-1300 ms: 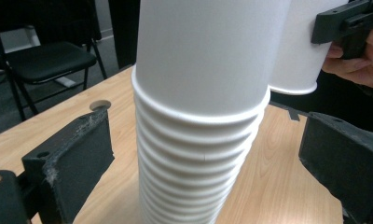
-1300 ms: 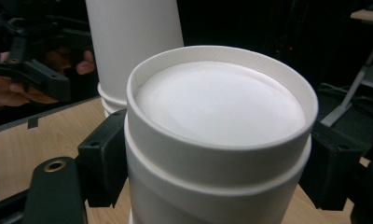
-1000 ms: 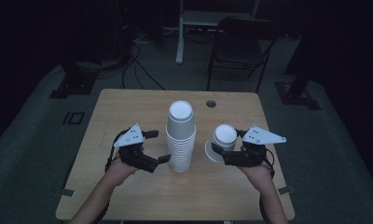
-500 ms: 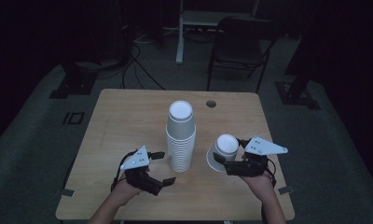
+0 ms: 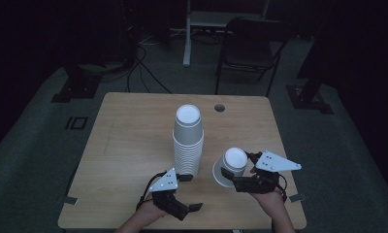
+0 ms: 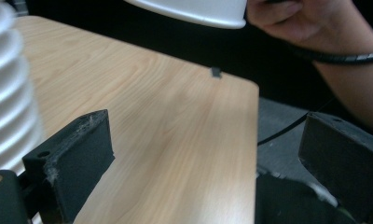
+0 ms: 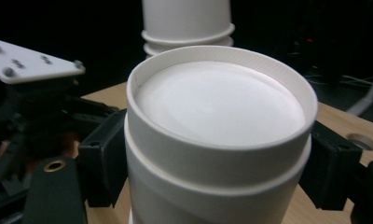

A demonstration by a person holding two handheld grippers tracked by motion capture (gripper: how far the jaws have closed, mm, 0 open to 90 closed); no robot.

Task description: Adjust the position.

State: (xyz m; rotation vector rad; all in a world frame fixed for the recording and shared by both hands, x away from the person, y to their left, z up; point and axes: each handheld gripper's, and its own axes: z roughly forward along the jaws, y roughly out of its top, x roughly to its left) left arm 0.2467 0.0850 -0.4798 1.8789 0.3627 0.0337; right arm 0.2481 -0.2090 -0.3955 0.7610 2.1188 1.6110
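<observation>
Right gripper is clamped on one upside-down cup, held just right of the stack at the table's near edge. Left gripper hangs spread and empty beside the stack's base. One cup seems separated; many remain stacked.

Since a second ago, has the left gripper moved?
Yes. The left gripper pulled back toward the person, away from the cup stack, nearing the table front edge.
</observation>
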